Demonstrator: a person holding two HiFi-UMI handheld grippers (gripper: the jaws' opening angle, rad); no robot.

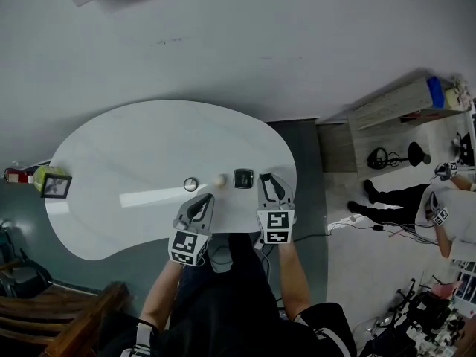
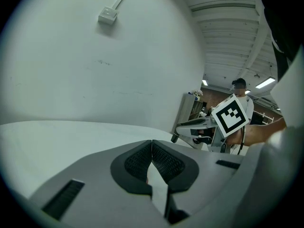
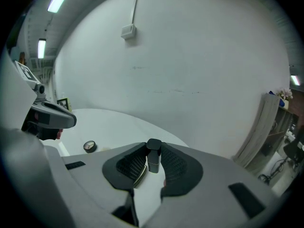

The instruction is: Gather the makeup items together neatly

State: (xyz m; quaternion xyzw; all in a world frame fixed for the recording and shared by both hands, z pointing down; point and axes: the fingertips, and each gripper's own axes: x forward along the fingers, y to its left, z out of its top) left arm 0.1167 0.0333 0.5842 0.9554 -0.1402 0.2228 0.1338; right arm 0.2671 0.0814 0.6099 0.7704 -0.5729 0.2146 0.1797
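Head view: on the white table (image 1: 111, 162), close to its near edge and towards the right end, a short row of three small pieces, near one another but none touching. From left to right: round compact (image 1: 191, 184), small pale item (image 1: 219, 179) too small to identify, dark square case (image 1: 243, 178). At that same edge, left gripper (image 1: 204, 198) just short of the round compact, right gripper (image 1: 266, 178) just beside the dark square case, on its right.

In the left gripper view, jaws pressed together at the tips, nothing between. In the right gripper view, jaws a little apart, with the dark square case upright in line with the gap at the tips. No press of the pads on it to be seen, so judged not clamped.

Handling, as a guess: all three light, hard-shelled and smooth, likely to skate on the glossy top or to tip if nudged high. Dark square case tall for its footprint, so best taken low across two flat opposite sides, with a gentle squeeze to spare any hinge or cap. Round compact low and flat: awkward to pinch from above, easier pushed at the rim or gripped across its full width. Possibly mirror or pressed powder inside, so no dropping.
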